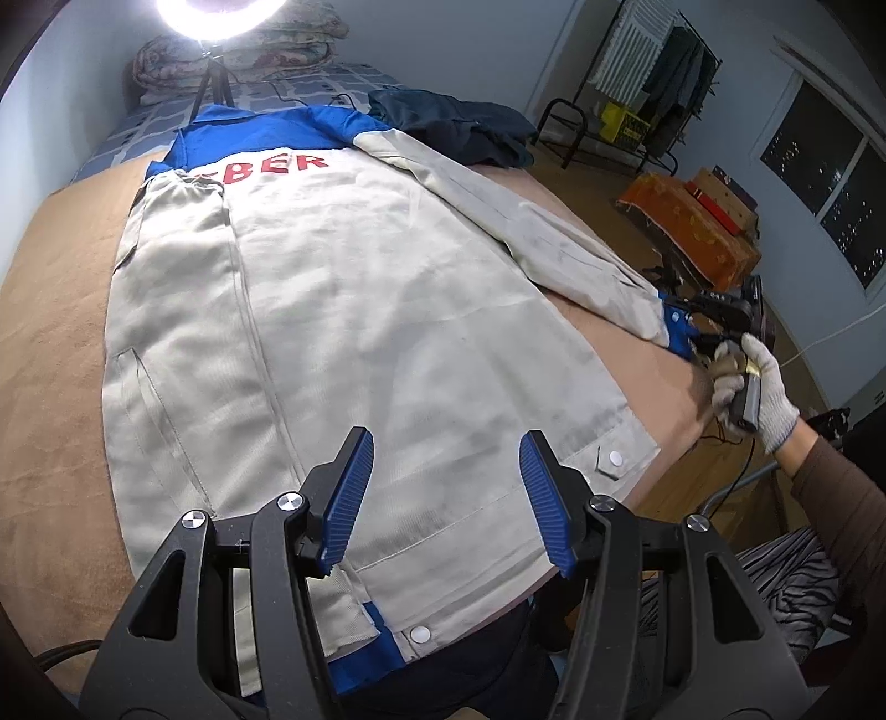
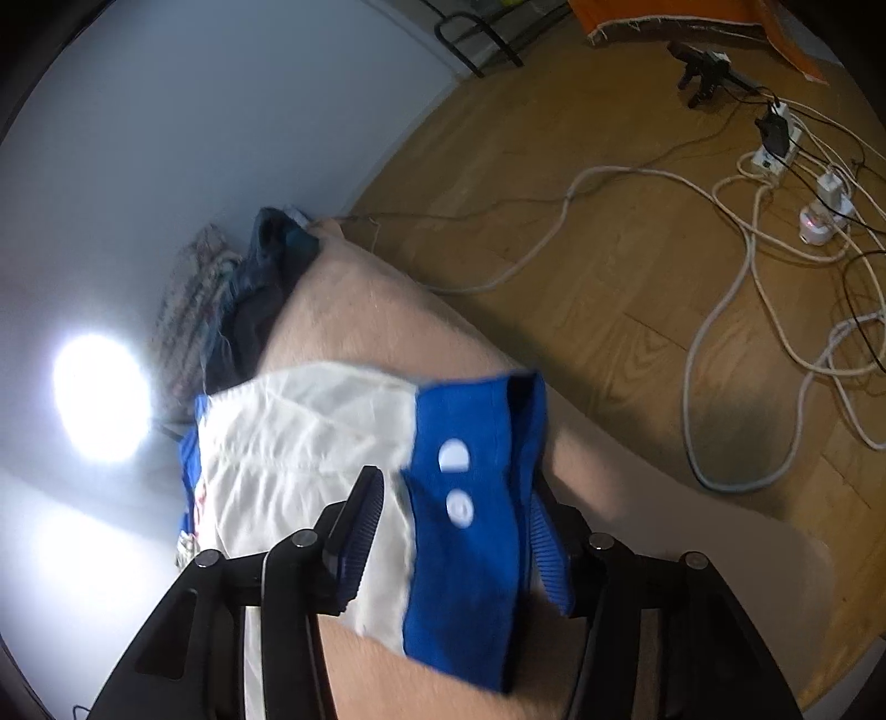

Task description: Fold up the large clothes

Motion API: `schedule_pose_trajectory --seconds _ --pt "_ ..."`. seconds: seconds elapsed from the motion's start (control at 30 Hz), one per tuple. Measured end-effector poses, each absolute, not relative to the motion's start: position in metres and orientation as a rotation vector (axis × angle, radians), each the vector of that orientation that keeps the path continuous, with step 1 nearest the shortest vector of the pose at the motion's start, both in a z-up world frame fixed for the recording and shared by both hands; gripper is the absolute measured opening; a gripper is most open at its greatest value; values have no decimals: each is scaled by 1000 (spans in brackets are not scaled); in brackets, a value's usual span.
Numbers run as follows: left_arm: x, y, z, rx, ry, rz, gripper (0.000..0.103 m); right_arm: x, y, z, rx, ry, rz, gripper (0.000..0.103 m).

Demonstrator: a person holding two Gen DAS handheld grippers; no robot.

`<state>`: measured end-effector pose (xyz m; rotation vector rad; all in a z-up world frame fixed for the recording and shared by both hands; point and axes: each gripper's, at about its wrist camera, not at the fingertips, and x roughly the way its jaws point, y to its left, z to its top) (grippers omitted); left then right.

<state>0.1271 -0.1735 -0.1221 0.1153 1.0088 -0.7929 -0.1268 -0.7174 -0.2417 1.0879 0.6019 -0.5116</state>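
Hovering left fingers point(image 1: 446, 498) apart over jacket point(image 1: 354, 310) hem | right fingers point(image 2: 459, 531) straddling blue cuff point(image 2: 470, 526), grip unclear

A bed point(image 1: 50, 310) covered in a tan blanket carries a cream-and-blue work jacket point(image 1: 343, 310) spread flat, a dark garment point(image 1: 459, 124) heaped beyond it, folded quilts point(image 1: 243, 55) at the head.

Ring light point(image 1: 221, 16), folded quilt point(image 1: 249, 52), clothes rack point(image 1: 659, 66), floor cables point(image 2: 720, 266)
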Motion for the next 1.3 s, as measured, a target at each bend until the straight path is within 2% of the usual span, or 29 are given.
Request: schedule_pose_trajectory --seconds 0.03,0.1,0.13,0.3,0.47,0.67,0.87,1.1,1.3 --pt "126 -174 -122 123 1004 -794 56 -125 -719 -243 1091 599 -503 23" --pt "124 -175 -121 138 991 -793 56 -120 -716 -240 1073 599 -497 11" --pt "124 -174 -119 138 984 -792 56 -117 -712 -235 1043 598 -499 8" --pt "131 -163 -113 104 971 -763 56 -93 -665 -185 740 637 -487 6" --pt "143 -148 -104 47 946 -717 56 -74 -599 -140 551 628 -377 6" --pt "156 -127 -93 -19 916 -657 56 -62 -514 -116 376 641 -191 6" --pt "169 -111 -94 -83 922 -611 56 -54 -437 -123 233 694 -24 6" --pt "175 -110 -111 -127 977 -596 56 -57 -352 -163 34 817 216 6" --pt "171 -128 -135 -113 1049 -615 56 -63 -339 -192 8 901 283 6"
